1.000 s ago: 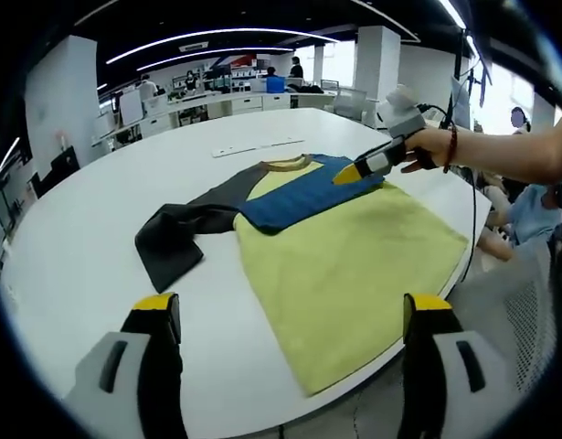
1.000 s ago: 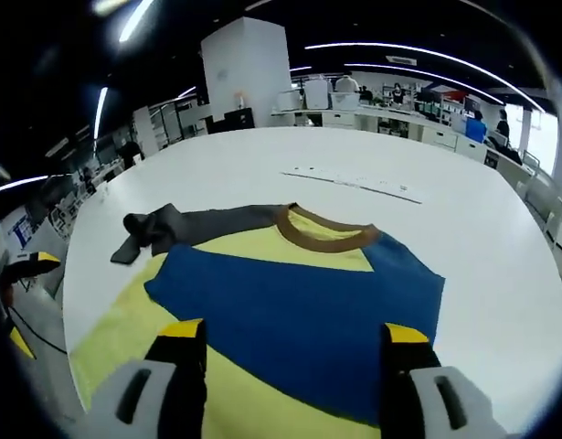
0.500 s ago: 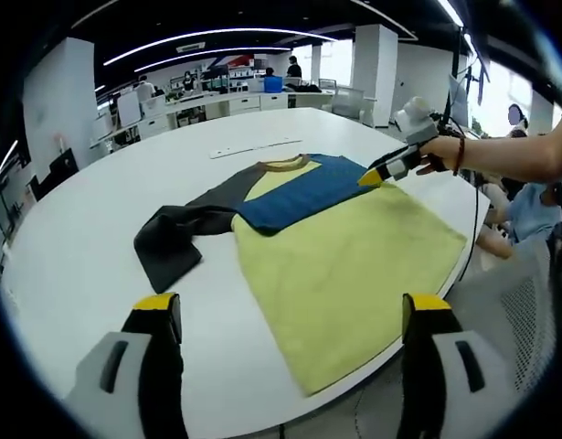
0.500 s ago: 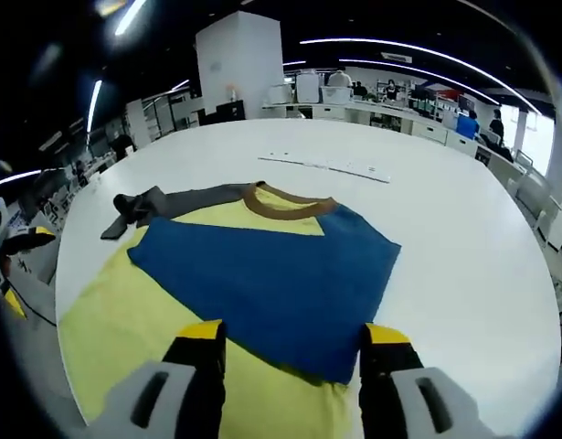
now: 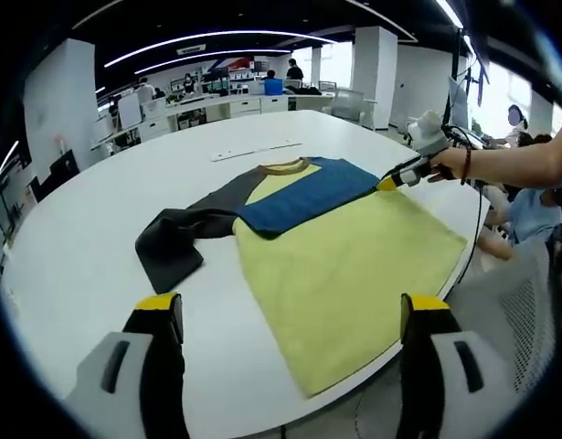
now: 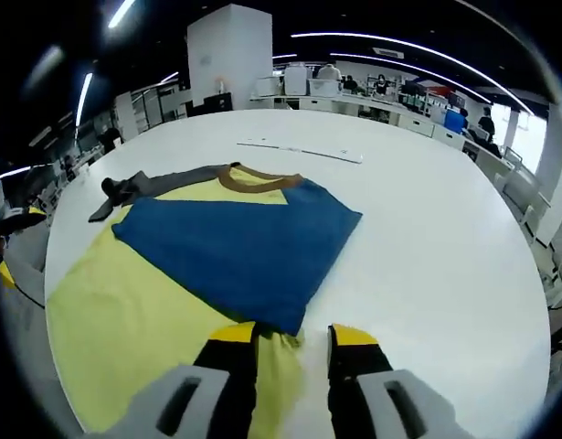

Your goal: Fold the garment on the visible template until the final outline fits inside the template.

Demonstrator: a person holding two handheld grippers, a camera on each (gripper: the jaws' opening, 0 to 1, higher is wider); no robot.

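Item: garment point(image 5: 344, 265), a yellow T-shirt with a brown collar point(image 6: 253, 179), lying flat on the round white table point(image 5: 89, 247), its hem at the near edge in the left gripper view. One blue sleeve point(image 6: 235, 247) is folded across the chest. One dark grey sleeve point(image 5: 175, 242) trails out sideways onto bare table, crumpled at its end.

Right gripper point(image 6: 291, 340): jaws drawn close, a narrow gap between them, with the yellow edge of the shirt bunched in that gap just below the corner of the blue sleeve. Whether the cloth is actually pinched, I cannot tell. A second ago the jaws stood wide apart over the blue panel; they have closed in while the tool slid back to the shirt's side edge. In the left gripper view it sits at the far side of the shirt, held by a person's hand point(image 5: 459, 163).

Left gripper point(image 5: 294, 315): jaws wide apart, holding nothing, hovering off the near table edge; unchanged from earlier.

Also on the table: a thin white strip point(image 5: 258, 147) beyond the collar.
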